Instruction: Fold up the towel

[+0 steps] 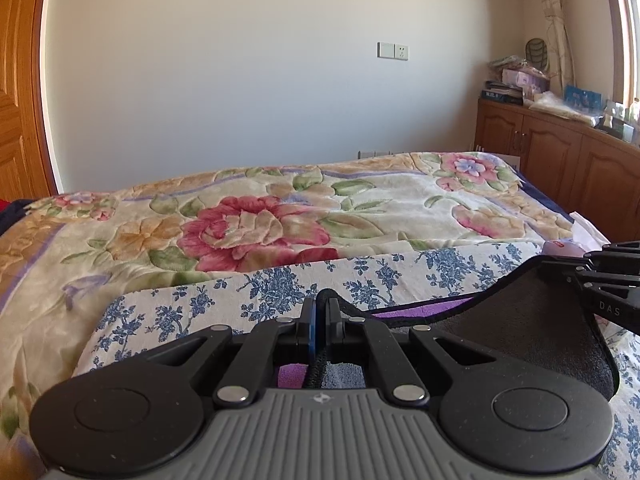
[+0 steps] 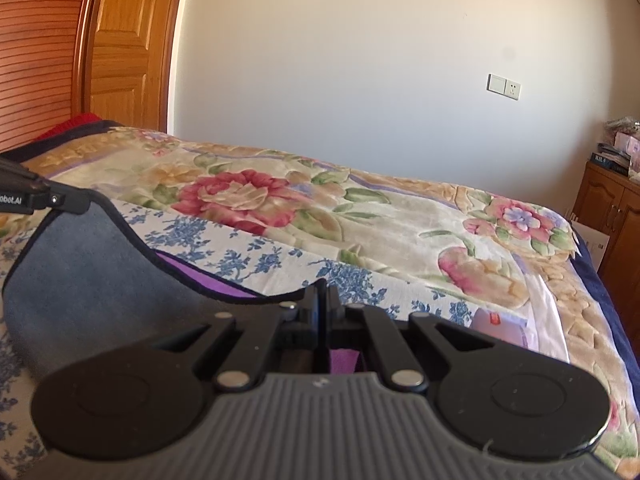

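The towel [image 1: 520,332] is grey on one side and purple on the other, with a dark hem. It is lifted off the bed between my two grippers and sags in the middle. My left gripper [image 1: 320,304] is shut on one corner of its hem. My right gripper [image 2: 323,292] is shut on the other corner, and the towel [image 2: 88,280] stretches to its left. The right gripper also shows in the left wrist view [image 1: 592,264] at the right edge. The left gripper also shows in the right wrist view [image 2: 68,200] at the left edge.
Under the towel lies a blue-and-white floral cloth [image 1: 280,284] on a bed with a flowered blanket [image 1: 256,224]. A wooden cabinet [image 1: 560,152] with clutter stands at the right, a wooden door [image 2: 128,40] at the left. A small pale packet [image 2: 500,328] lies on the bed.
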`<state>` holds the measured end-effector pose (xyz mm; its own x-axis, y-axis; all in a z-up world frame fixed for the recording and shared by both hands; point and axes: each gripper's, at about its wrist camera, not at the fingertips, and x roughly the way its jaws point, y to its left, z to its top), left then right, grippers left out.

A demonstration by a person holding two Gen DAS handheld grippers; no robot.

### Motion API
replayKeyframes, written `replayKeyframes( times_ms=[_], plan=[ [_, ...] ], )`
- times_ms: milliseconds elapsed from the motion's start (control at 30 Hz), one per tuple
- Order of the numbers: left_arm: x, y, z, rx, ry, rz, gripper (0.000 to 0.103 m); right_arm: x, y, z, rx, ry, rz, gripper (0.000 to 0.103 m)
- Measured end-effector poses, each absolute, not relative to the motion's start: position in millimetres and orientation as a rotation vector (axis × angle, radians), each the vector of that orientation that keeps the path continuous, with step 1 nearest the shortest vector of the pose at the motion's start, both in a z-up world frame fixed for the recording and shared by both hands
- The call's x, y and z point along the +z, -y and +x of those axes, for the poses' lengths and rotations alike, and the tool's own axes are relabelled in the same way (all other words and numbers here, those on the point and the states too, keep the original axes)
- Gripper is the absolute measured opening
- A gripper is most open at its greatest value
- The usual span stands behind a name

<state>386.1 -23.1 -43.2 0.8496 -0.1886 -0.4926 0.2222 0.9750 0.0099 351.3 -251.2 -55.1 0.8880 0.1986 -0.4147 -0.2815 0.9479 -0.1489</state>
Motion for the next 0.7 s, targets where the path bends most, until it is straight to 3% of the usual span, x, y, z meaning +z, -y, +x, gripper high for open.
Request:
replayKeyframes(
  times_ms=[700],
  plan=[
    [-52, 35, 426, -0.182, -0.539, 0.069, 0.005, -68, 265, 383, 0.224, -0.431, -0.159, 0.004]
  ],
)
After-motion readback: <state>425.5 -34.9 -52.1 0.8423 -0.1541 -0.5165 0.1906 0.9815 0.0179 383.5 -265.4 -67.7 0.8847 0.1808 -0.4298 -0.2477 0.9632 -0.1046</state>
